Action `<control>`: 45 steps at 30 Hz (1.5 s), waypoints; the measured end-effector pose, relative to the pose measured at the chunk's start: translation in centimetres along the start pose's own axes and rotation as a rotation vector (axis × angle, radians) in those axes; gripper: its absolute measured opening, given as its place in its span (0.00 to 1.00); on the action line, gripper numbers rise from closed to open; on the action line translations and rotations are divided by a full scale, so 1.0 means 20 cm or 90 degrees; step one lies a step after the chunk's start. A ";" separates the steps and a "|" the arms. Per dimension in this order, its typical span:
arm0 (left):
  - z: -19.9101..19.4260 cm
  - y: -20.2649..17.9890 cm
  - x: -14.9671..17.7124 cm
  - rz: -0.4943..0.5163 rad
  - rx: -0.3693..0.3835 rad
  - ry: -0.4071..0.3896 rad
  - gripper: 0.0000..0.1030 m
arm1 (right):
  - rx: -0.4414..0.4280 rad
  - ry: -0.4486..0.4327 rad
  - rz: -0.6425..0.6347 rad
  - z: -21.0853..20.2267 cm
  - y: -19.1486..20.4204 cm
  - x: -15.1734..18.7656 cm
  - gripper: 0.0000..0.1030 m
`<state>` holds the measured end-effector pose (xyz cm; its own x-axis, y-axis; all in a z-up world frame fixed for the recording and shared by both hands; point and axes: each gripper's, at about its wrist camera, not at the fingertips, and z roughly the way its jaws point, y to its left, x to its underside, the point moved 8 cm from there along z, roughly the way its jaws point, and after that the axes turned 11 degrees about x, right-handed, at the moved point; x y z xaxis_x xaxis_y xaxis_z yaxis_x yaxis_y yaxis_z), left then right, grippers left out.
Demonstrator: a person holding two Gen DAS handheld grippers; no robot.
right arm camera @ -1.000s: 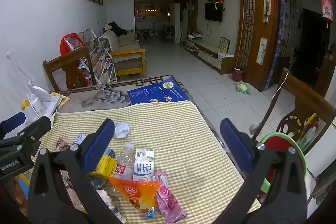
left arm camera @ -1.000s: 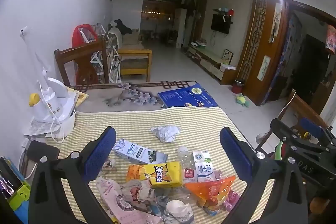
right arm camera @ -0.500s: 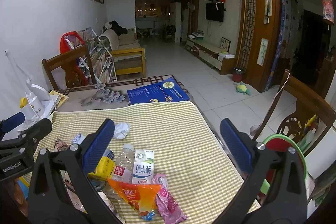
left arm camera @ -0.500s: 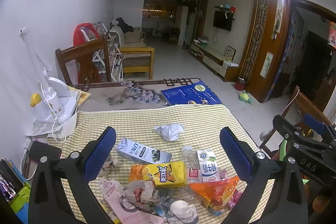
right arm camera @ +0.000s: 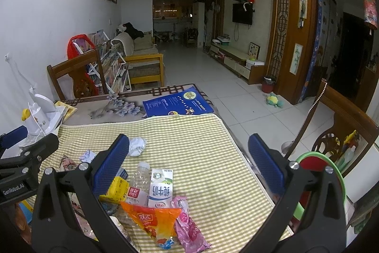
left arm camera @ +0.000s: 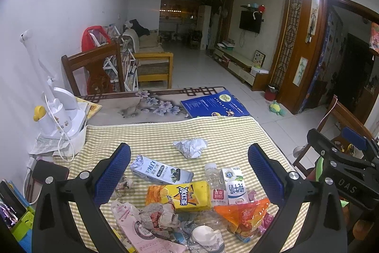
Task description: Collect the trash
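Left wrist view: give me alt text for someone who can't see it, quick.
The left gripper hangs open and empty above a pile of trash on a yellow checked tablecloth: a yellow snack bag, an orange wrapper, a milk carton, a clear bottle and crumpled paper. The right gripper shows at the right edge.

Left claw (left arm camera: 189, 172) spread wide, nothing between its blue pads, hovering over a table (left arm camera: 227, 132) under a yellow checked cloth. At 6 o'clock, heaped trash: yellow snack box (left arm camera: 180, 196) touching a clear bottle (left arm camera: 214, 181) and a white milk carton (left arm camera: 234, 186); orange wrapper (left arm camera: 241, 215) just below. Grey carton (left arm camera: 161, 170) lying flat beside the left pad. Crumpled paper ball (left arm camera: 190, 146) apart, toward 12. Right claw (left arm camera: 341, 148) at 3 o'clock, off the table edge.
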<state>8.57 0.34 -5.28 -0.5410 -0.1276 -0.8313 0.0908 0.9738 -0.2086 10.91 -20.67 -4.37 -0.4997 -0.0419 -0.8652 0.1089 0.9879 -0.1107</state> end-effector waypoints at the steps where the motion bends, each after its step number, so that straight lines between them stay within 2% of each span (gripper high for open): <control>1: 0.00 0.01 0.00 0.000 0.000 0.001 0.92 | 0.003 0.001 0.001 0.00 0.00 0.00 0.96; 40: 0.00 0.03 0.04 0.000 -0.002 0.007 0.92 | 0.002 0.003 0.005 0.01 -0.01 0.00 0.96; 43: 0.01 0.05 0.06 -0.005 0.003 0.014 0.92 | -0.002 0.016 -0.009 0.03 -0.01 0.03 0.96; 45: 0.01 0.06 0.08 -0.009 0.011 0.020 0.92 | -0.028 0.051 -0.026 0.08 0.00 0.10 0.96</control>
<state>8.03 1.32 -7.09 -0.5687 -0.1346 -0.8114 0.0974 0.9686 -0.2289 11.35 -21.00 -6.94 -0.5707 -0.0714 -0.8181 0.0502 0.9913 -0.1215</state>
